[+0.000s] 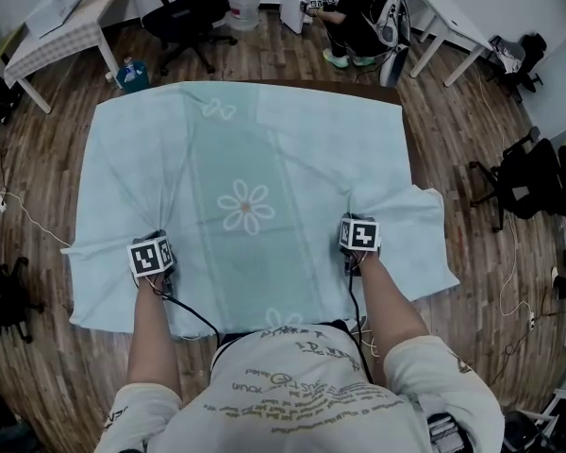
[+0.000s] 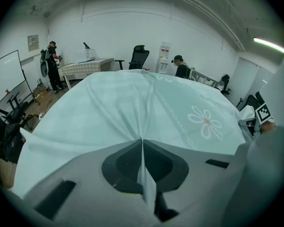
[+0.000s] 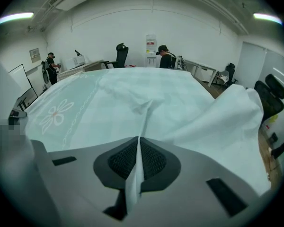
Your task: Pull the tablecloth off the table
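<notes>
- I'm clamping the left tongs [image 2: 142, 144] and right tongs [image 3: 138, 143] on pinched folds of the tablecloth [image 1: 250, 149].
- I'm expecting to be dragging both evenly toward six o'clock.

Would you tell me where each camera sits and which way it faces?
Head view: on the person's head, looking steeply down at the tablecloth; forearms, left tongs and right tongs show.
Left gripper view: on the left tongs, facing across the tablecloth; own jaws shut on a cloth fold.
Right gripper view: on the right tongs, facing likewise; jaws pinch cloth too.
Shared: all show the printed daisy.
</notes>
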Motion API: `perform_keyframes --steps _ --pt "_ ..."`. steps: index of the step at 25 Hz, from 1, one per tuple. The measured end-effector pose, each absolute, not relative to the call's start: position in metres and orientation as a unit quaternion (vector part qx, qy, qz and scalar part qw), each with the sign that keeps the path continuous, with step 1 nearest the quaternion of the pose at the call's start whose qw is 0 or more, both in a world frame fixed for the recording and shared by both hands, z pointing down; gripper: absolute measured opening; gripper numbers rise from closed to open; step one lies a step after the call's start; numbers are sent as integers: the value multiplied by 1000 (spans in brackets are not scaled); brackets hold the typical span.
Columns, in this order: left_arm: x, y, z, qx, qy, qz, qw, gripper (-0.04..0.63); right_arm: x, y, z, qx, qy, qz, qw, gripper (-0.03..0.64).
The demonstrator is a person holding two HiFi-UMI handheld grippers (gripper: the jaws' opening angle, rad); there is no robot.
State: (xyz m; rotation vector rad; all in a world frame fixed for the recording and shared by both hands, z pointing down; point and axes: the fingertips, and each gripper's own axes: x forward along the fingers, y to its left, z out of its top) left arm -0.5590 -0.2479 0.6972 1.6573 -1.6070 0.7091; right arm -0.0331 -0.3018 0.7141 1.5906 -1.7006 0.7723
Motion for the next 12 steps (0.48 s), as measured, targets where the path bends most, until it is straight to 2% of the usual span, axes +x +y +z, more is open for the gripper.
perform_keyframes --steps 12 --pt "-496 -243 625 707 -601 207 310 6 -91 -279 633 578 -739 242 248 12"
